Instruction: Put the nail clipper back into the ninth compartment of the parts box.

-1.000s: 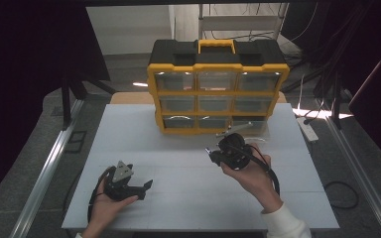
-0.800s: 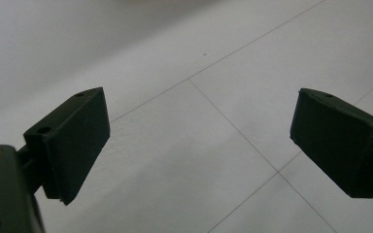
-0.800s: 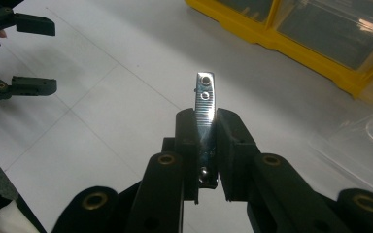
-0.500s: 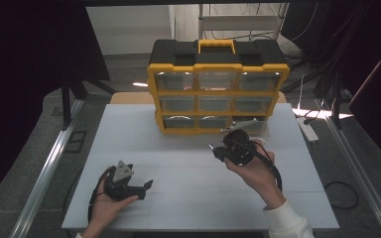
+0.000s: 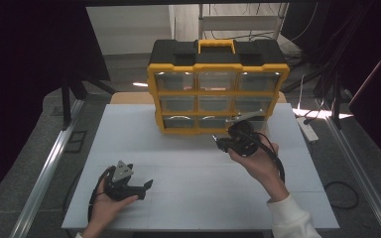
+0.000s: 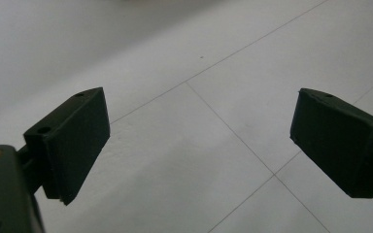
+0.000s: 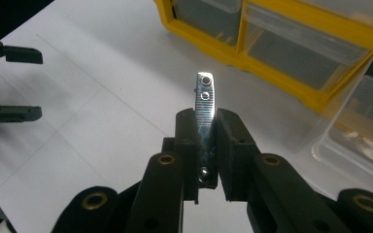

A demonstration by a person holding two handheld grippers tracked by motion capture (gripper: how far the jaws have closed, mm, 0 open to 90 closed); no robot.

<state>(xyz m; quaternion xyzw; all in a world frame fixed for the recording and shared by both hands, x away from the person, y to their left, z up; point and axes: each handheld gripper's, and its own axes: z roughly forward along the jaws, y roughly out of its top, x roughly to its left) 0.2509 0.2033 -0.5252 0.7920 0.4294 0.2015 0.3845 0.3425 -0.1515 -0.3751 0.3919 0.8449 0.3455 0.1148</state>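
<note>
A small metal strip point(image 7: 206, 114), ridged on its face and drilled with two holes near its tip, is clamped upright between the fingers point(image 7: 188, 141) of the right gripper point(image 7: 207, 145); its upper half stands clear above them. In the high view the right gripper point(image 5: 238, 140) is held above the counter point(image 5: 198, 188) by the person's right hand point(image 5: 259, 161), just in front of the organizer's bottom row. A cable point(image 5: 273, 153) is looped from the gripper around that hand.

Beyond the strip, in the right gripper view, the organizer point(image 7: 281, 63) is seen as a yellow frame with clear drawers. One clear drawer point(image 7: 354, 141) is pulled out at the lower right, with small pale pieces lying inside it; what they are cannot be told. In the high view the organizer point(image 5: 218, 87) is stood upright at the far side of the counter, with a black top and a yellow handle point(image 5: 217, 46).

The fingers point(image 6: 75, 141) of the left gripper point(image 6: 199, 141) are spread wide apart with nothing between them, and bare white counter point(image 6: 184, 63) is seen past them. In the high view the left gripper point(image 5: 124, 182) is held low at the near left of the counter by the left hand point(image 5: 106, 203), well apart from the right gripper.
</note>
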